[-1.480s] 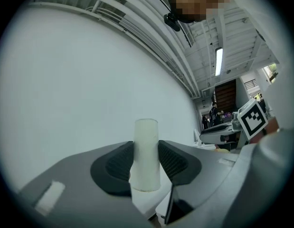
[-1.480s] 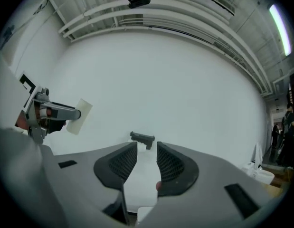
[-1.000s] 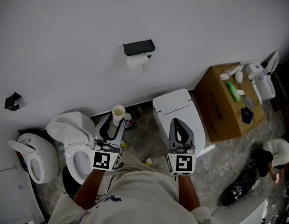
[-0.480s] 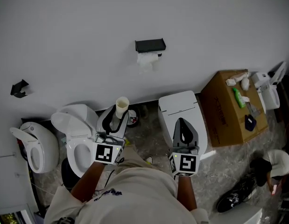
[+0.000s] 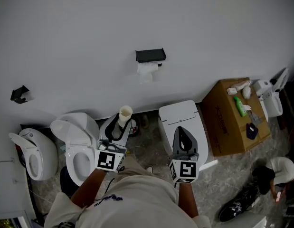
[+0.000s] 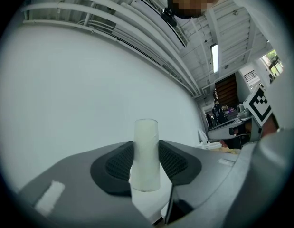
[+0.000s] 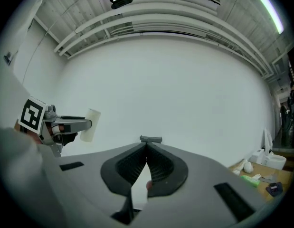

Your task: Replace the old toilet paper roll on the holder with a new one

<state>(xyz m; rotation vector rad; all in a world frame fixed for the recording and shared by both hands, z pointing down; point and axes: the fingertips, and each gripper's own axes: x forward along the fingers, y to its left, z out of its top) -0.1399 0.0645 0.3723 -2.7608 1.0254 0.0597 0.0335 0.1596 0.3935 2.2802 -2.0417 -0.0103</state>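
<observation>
Cream tube (image 6: 146, 156) in left tool (image 5: 121, 123)

Grey plastic left gripper (image 5: 121, 126) and right gripper (image 5: 180, 130), pretty smooth rounded shells, both with black ribbed pads (image 7: 132, 165) inside the jaws and a white cube (image 5: 109, 161) at the back printed with black square markers. Some bare silver metal with small screws (image 7: 51, 110) along the side of the left one. Loose pale beige top (image 5: 142, 198), tiny dark print (image 5: 110, 201) near its left hem.

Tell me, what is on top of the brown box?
On the cardboard box lie a long green item, some small white things and a dark little object. What they are exactly is too small to tell; the box's inside is hidden.
</observation>
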